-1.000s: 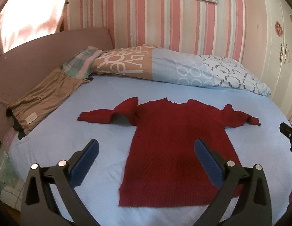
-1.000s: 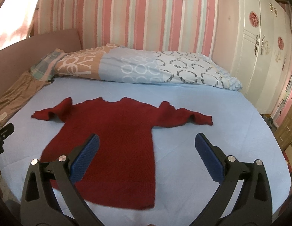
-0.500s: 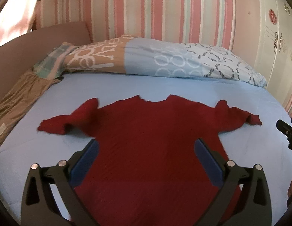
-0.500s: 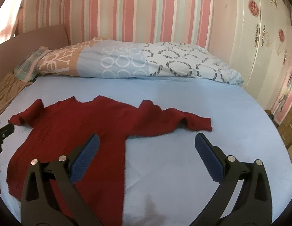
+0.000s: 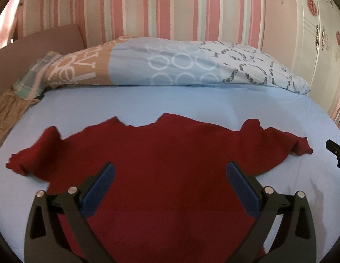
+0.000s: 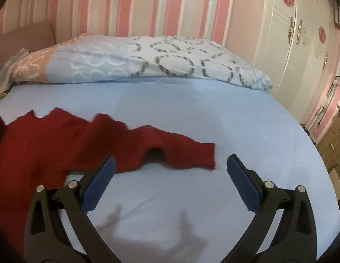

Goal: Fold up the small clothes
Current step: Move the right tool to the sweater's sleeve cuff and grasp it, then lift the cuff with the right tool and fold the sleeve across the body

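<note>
Red sweater (image 5: 170, 175): flat on bed (image 5: 191, 103), sleeves spanning frame left-right. Right claw (image 6: 168, 173), fingers apart, faces right sleeve cuff (image 6: 205, 155), centre frame; left claw (image 5: 168, 173), apart, over body.

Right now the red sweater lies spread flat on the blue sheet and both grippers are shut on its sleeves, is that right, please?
Not quite: the red sweater does lie spread on the blue sheet, but the left gripper and right gripper are both open, holding nothing, as each wrist view shows.
</note>
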The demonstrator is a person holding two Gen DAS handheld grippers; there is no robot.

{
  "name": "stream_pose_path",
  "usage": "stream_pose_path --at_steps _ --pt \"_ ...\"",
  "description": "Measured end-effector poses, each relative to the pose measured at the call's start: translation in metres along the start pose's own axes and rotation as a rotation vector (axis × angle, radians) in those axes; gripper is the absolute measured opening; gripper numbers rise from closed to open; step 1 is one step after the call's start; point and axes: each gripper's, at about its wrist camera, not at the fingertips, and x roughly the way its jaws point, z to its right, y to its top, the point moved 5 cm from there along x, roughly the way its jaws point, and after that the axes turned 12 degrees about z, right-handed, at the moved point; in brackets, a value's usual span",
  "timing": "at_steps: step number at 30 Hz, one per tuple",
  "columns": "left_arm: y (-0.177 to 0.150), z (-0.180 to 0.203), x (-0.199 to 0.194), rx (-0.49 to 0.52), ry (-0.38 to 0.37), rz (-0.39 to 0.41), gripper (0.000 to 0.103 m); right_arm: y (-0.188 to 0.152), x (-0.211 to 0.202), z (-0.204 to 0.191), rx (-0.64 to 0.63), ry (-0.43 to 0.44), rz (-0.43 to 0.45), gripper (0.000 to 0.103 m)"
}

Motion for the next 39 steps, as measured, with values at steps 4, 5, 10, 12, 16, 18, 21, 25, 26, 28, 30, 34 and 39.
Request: stream_pose_path --at_steps 4,5,10,12,16,18,21,25,26,28,30,34,39 --pt "-0.004 0.007 0.015 -0.018 -0.023 -0.006 0.102 -0.006 0.025 0.02 0.03 0.001 -0.028 0.1" --pt "-0.005 0.008 0.018 -0.017 -0.024 -0.009 0.102 -0.007 0.03 0.025 0.033 -0.004 -0.034 0.1" --pt "-0.013 0.009 0.032 -0.004 -0.02 -0.015 0.102 -0.011 0.059 0.044 0.027 -0.029 -0.048 0.1" --pt "-0.015 0.007 0.037 0.007 -0.006 -0.011 0.102 -0.011 0.073 0.052 0.052 -0.023 -0.07 0.1" --pt "-0.013 0.001 0.047 -0.007 0.002 -0.018 0.102 -0.011 0.095 0.066 0.094 -0.013 -0.111 0.093" --pt "-0.012 0.0 0.049 -0.006 0.003 -0.013 0.102 -0.016 0.108 0.072 0.113 -0.012 -0.147 0.087" --pt "-0.01 0.003 0.053 0.023 0.008 -0.01 0.102 -0.025 0.121 0.076 0.131 -0.005 -0.192 0.079" --pt "-0.01 0.006 0.058 0.05 0.009 -0.016 0.102 -0.039 0.13 0.072 0.124 0.004 -0.246 0.076" --pt "-0.009 0.007 0.058 0.052 0.011 -0.015 0.102 -0.045 0.133 0.073 0.128 0.003 -0.267 0.074" --pt "-0.008 0.008 0.059 0.053 0.008 -0.012 0.102 -0.051 0.137 0.073 0.148 0.007 -0.286 0.07" --pt "-0.009 0.007 0.059 0.051 0.009 -0.013 0.102 -0.058 0.142 0.071 0.178 0.027 -0.307 0.065" --pt "-0.013 0.008 0.061 0.051 0.01 -0.027 0.102 -0.064 0.147 0.07 0.223 0.046 -0.322 0.057" --pt "-0.014 0.007 0.06 0.052 0.008 -0.027 0.102 -0.055 0.143 0.077 0.251 0.052 -0.296 0.019"
